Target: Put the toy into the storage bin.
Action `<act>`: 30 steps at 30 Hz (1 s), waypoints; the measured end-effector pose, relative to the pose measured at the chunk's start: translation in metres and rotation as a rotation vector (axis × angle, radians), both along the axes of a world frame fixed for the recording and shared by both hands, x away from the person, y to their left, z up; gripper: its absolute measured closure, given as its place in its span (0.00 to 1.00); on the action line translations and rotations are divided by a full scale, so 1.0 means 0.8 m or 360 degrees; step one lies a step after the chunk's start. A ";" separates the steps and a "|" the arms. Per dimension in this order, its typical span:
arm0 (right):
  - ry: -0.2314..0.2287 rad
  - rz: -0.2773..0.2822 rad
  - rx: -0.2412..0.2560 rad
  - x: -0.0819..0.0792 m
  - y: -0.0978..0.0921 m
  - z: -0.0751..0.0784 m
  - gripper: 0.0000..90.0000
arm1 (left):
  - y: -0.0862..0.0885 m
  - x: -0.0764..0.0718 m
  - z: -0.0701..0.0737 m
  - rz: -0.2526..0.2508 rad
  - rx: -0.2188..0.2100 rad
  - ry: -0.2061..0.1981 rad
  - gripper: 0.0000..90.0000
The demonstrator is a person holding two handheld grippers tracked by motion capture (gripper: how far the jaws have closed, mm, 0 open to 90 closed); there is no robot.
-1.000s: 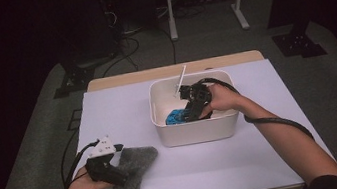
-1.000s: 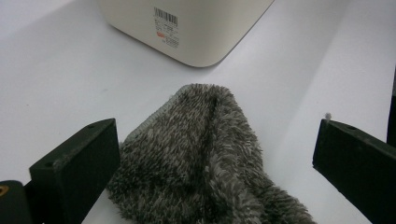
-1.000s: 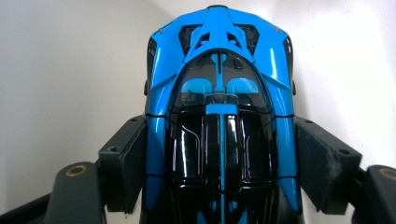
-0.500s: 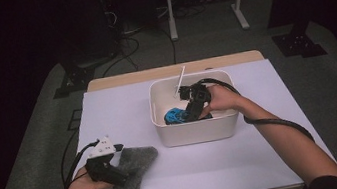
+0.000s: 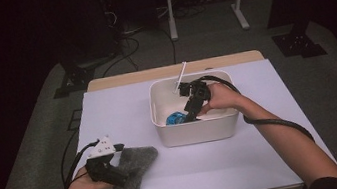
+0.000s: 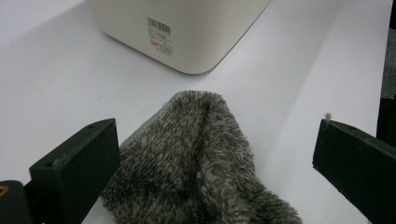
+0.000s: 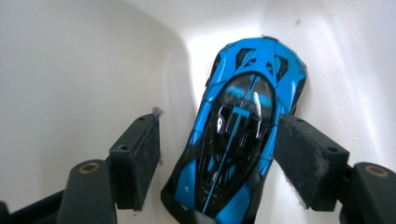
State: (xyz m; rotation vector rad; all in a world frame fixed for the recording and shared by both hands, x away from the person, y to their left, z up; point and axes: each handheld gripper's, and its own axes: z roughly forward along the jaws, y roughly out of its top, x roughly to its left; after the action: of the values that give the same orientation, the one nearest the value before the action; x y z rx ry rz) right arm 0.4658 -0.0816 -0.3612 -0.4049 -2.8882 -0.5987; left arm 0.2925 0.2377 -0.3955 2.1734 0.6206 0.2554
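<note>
A blue and black toy car (image 7: pixel 243 135) lies in the white bin (image 5: pixel 197 131), seen as a blue patch (image 5: pixel 176 118) at its front left. My right gripper (image 7: pixel 217 126) reaches down into the bin (image 5: pixel 189 115) and stands open astride the car. Its right pad (image 7: pixel 299 154) is against the car's side, and its left pad (image 7: pixel 140 154) stands a little apart. A grey fuzzy cloth (image 5: pixel 135 172) lies near the table's front left edge. My left gripper (image 5: pixel 118 177) rests over it, wide open (image 6: pixel 215 135), with the cloth (image 6: pixel 201 158) lying between the jaws.
The white-covered table (image 5: pixel 266 150) has free room right of and in front of the bin. A white stick (image 5: pixel 181 76) leans out over the bin's back rim. The bin's labelled side (image 6: pixel 187 32) stands just beyond the cloth. Stands and cables are on the floor behind.
My right gripper has sunk slightly deeper into the bin toward the car. The left gripper and cloth have hardly moved.
</note>
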 end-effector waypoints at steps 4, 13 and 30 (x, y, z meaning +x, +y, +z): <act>0.0010 0.0012 0.0012 -0.001 -0.001 0.001 0.34 | 0.001 0.000 -0.001 0.0003 0.0001 -0.0003 0.00; -0.0009 0.0010 0.0066 -0.006 -0.011 0.011 0.35 | -0.003 0.001 -0.001 -0.0010 0.0000 -0.0005 0.00; -0.0044 -0.0024 0.0185 -0.015 -0.031 0.043 0.36 | -0.003 0.000 0.002 0.0003 -0.0007 -0.0024 0.00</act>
State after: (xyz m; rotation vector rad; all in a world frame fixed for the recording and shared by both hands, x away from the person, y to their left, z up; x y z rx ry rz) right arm 0.4539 -0.1067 -0.3271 -0.4053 -2.8604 -0.7761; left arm 0.2922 0.2352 -0.3938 2.1650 0.6142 0.2713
